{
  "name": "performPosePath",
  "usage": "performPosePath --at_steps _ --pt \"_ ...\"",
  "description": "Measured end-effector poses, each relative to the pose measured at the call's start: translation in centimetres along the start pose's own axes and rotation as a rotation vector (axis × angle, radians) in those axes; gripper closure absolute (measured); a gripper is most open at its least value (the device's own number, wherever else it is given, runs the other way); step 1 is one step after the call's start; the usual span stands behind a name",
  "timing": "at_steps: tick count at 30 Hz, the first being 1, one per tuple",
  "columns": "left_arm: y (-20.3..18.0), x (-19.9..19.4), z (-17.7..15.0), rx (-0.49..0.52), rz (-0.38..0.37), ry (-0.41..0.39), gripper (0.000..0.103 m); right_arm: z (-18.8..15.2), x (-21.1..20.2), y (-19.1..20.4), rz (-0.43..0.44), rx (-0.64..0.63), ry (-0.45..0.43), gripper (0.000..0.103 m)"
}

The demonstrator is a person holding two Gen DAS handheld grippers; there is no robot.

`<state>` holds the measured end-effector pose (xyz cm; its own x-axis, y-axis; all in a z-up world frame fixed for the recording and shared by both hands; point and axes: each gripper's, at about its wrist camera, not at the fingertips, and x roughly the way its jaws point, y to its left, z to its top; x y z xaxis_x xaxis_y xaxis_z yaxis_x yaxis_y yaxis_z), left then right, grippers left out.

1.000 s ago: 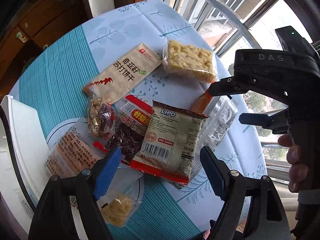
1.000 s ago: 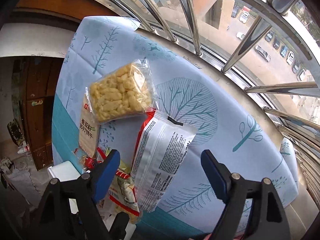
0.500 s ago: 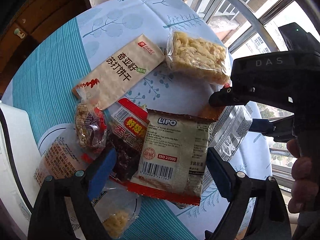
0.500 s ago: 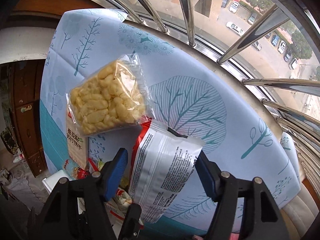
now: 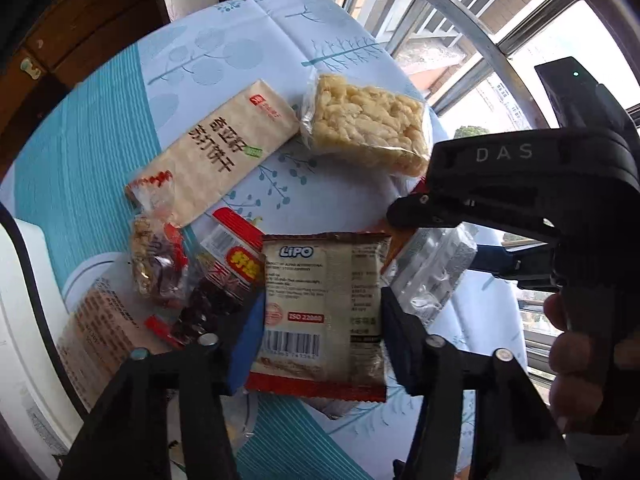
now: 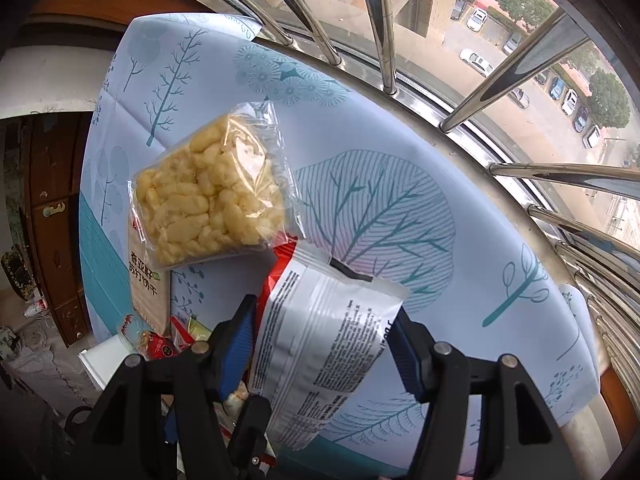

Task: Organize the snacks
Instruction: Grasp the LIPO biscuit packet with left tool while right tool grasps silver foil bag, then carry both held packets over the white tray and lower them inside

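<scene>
1. Two grippers work over a round table [image 5: 100, 152] with a blue and white tree-print cloth, beside a barred window [image 6: 500, 80].
2. At the left edge of the left wrist view lies a white tray [image 5: 24, 320]; near it are a pale label-printed packet [image 5: 100, 332] and a small clear bag of nuts [image 5: 156, 268].
3. Further right, a long beige cracker pack [image 5: 224, 152] lies aslant, with a red date packet [image 5: 224, 276] below it.
4. The left gripper [image 5: 320, 320] has its jaws closing, both blue pads against the sides of the Lipo biscuit packet [image 5: 324, 300].
5. A clear bag of yellow puffed snack [image 5: 368, 128] lies beyond, apart from the Lipo packet.
6. The right gripper [image 6: 326, 344] is closing about a white printed packet [image 6: 328, 332], which fills the gap between its pads; whether they press on it I cannot tell.
</scene>
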<state>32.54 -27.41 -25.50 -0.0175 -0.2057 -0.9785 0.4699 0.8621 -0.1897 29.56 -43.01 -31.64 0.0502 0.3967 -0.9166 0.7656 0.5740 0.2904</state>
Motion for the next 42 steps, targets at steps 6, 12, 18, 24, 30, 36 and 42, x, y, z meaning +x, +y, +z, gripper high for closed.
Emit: performPosePath --at_steps 6,12,18,24,30,36,42 --pt "-0.1 -0.3 -0.7 -0.027 -0.014 0.016 0.059 -0.4 -0.1 -0.4 0.021 -0.012 -0.004 0.043" --pt "-0.1 -1.0 -2.5 -0.029 0.01 0.04 0.059 -1.1 -0.2 -0.9 0.023 -0.017 0.006 0.045" --pt "0.2 -2.2 -4.5 -0.048 0.031 0.052 0.059 -2.6 -0.5 -1.2 0.002 -0.056 0.006 0.046" --pt "1.1 -4.9 -7.4 -0.098 0.034 0.011 0.059 -4.2 -1.5 -1.2 0.007 -0.12 -0.012 0.046" --pt "1.7 -8.2 -10.5 -0.186 0.023 -0.071 0.059 -6.3 -3.0 -1.0 0.002 -0.216 -0.047 0.046" --pt "1.4 -12.3 -13.4 -0.228 0.003 -0.22 0.059 -8.7 -4.6 0.0 -0.033 -0.356 -0.103 0.047" --pt "0.6 -16.1 -16.6 -0.245 0.066 -0.337 0.059 -11.4 -5.8 0.2 -0.064 -0.5 -0.156 0.047"
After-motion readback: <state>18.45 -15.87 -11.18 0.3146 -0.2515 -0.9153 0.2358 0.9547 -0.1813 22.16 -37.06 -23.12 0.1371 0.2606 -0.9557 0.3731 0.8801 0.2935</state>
